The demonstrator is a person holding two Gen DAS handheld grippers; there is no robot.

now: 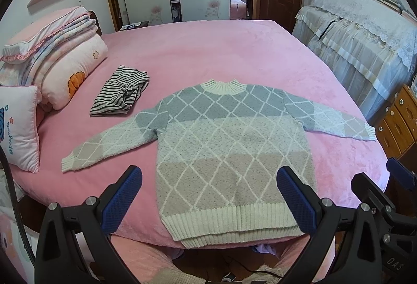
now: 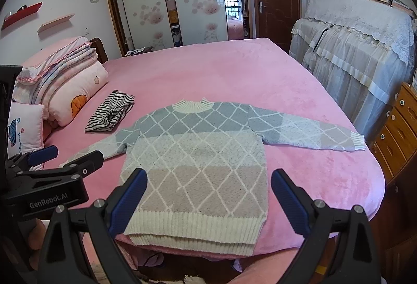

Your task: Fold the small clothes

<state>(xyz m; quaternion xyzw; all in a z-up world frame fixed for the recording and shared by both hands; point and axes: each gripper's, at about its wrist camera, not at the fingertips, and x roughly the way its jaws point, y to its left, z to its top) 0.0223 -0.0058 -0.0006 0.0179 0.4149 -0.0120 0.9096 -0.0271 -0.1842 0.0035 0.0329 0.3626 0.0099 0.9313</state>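
From my left wrist camera, my left gripper (image 1: 209,199) hangs above the near edge of the bed (image 1: 234,49), its blue-padded fingers spread wide apart with nothing between them. The sweater (image 1: 229,148) lies flat and face up on the pink cover, collar at twelve o'clock, ribbed hem at six, draping a little over the bed's edge. Its left sleeve (image 1: 104,143) reaches out toward eight o'clock and its right sleeve (image 1: 336,119) toward two. A striped garment (image 1: 120,93), already folded, sits at ten o'clock just beside the left shoulder, apart from it as far as I can tell. My right gripper (image 1: 383,187) shows at the four o'clock margin.

From my right wrist camera, my right gripper (image 2: 209,199) is likewise wide open and empty, hovering over the hem. The right sleeve (image 2: 312,131) runs to about two o'clock, its cuff near the bed's edge. My left gripper (image 2: 65,156) sits at nine o'clock and covers part of the left sleeve, so I may be misjudging how that cuff lies here.

I judge the sweater is laid out and no fold has begun. The next move calls for pinching a sleeve cuff and carrying it across the chest, each tool taking its own side, gripping only the top knit and not the plush cover.
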